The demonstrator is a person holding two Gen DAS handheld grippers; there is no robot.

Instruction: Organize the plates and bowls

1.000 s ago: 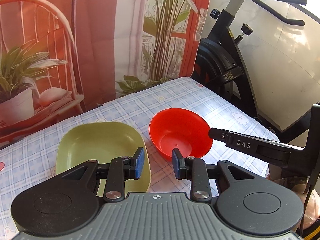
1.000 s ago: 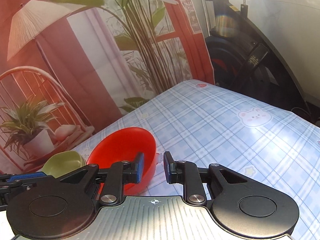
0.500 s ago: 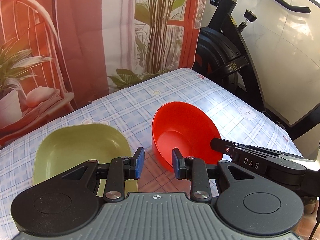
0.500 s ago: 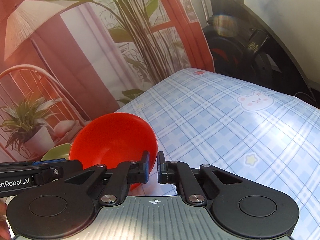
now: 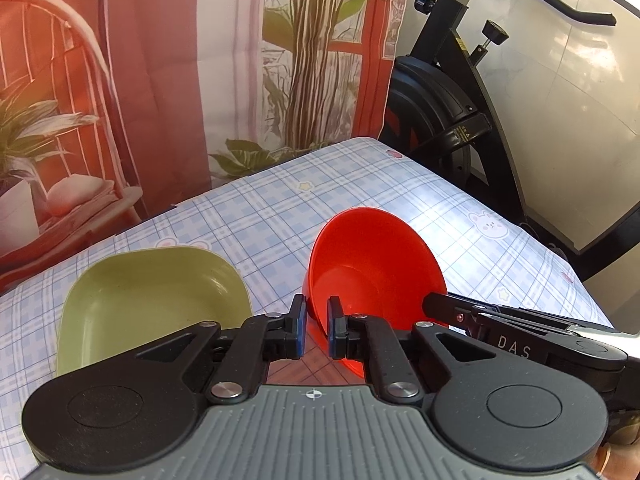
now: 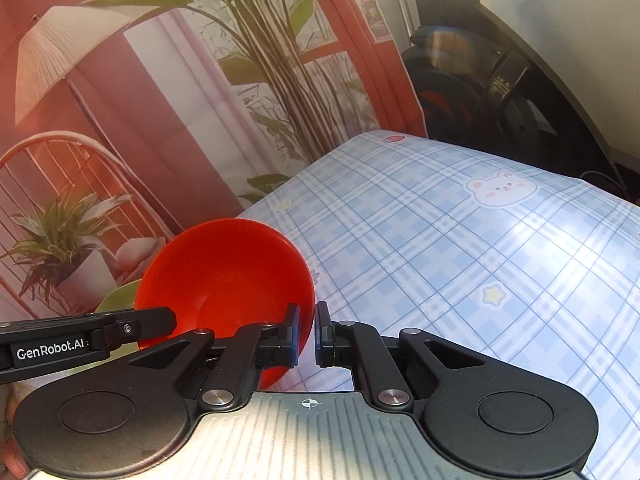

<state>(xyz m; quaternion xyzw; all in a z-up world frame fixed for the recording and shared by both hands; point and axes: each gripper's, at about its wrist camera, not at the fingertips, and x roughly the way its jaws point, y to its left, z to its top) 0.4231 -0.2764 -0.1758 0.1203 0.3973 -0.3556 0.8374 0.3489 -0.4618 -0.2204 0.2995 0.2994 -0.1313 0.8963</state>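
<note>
A red bowl is tilted up off the table. My left gripper is shut on its left rim, and my right gripper is shut on its right rim; the bowl also shows in the right wrist view. A pale green square plate lies flat on the table to the left of the bowl; only its edge shows behind the bowl in the right wrist view. The right gripper's arm reaches in from the right in the left wrist view.
The table has a blue plaid cloth with bear and star prints. A printed backdrop hangs behind it. A black exercise bike stands past the table's far right edge.
Both grippers closed on the red bowl's rim, the right first, then the left. The bowl went from resting flat to tilted and raised off the table.
</note>
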